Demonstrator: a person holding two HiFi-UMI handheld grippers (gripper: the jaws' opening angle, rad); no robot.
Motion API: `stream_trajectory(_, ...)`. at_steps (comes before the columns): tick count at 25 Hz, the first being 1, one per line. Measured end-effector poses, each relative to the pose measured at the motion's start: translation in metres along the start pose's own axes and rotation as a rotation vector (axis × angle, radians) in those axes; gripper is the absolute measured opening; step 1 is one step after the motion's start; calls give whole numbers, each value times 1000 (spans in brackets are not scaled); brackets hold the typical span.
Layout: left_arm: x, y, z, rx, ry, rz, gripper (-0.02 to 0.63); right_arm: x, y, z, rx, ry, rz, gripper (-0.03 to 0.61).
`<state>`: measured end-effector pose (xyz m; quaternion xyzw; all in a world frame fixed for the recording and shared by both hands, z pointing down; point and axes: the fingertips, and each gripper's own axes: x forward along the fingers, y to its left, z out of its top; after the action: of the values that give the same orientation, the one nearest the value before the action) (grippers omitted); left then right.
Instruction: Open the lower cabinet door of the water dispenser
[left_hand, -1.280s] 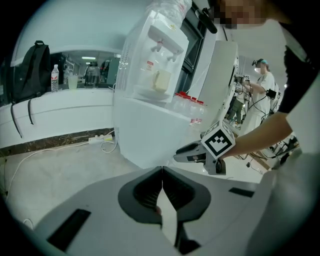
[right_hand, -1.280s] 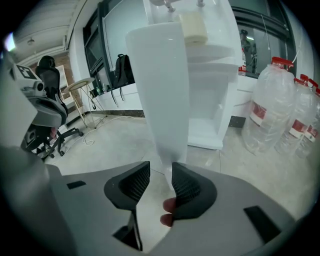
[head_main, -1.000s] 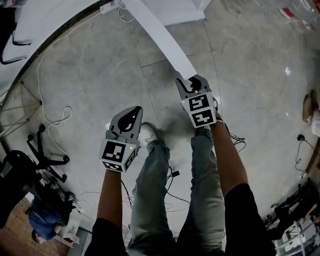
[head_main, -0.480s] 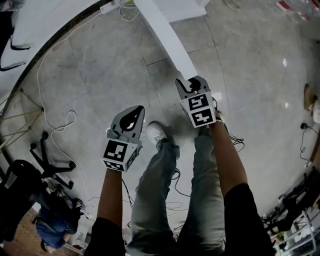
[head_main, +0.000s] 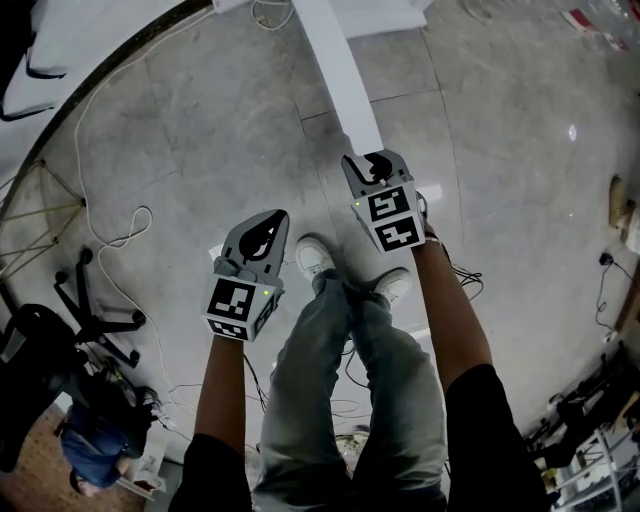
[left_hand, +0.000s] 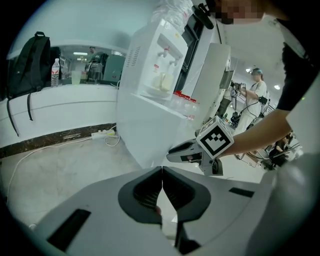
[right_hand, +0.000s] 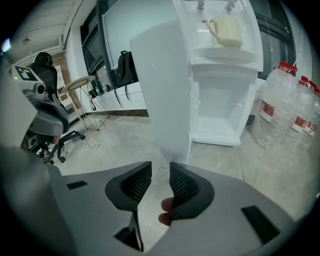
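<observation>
Since 1 second ago the lower cabinet door (head_main: 345, 70) has swung. In the head view its white strip now runs more nearly straight away from the right gripper (head_main: 372, 165), and the person's shoes (head_main: 315, 258) have stepped in under the 2 grippers. The door is a plain, smooth white panel, standing wide open from the water dispenser (right_hand: 225, 75), whose lower compartment (right_hand: 220, 115) shows bare white walls. No brand or print can be read on it. The water bottles (right_hand: 287, 110) to the right of the jaws carry red labels too small to read.

The right jaws have just been closing a little and stand partly apart, with floor (right_hand: 115, 145) showing through the gap. The door's free lower corner sits just ahead of their tips, in line with the gap, and no pad presses on it. The left gripper (head_main: 268, 225) has its jaws tip to tip on nothing, and the door stands ahead and to the right of them.
</observation>
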<state>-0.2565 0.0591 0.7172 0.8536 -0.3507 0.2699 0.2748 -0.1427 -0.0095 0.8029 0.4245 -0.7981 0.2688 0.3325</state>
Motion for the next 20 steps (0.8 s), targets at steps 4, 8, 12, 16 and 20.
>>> stream_trajectory(4, -8, -4, 0, -12, 0, 2, 12, -2, 9, 3, -18, 8, 19, 127)
stream_trajectory(8, -16, -9, 8, -27, -13, 14, 12, -11, 19, 16, -17, -11, 51, 118)
stream_trajectory(12, -29, -15, 21, -39, -17, 22, 12, -27, 28, 28, -11, -14, 64, 92)
stream_trajectory(16, -47, -26, 41, -47, -29, 21, 12, -54, 36, 42, 0, -24, 53, 50)
stream_trajectory(20, -68, -35, 63, -64, -42, 32, 12, -88, 34, 63, 62, -60, 29, 17)
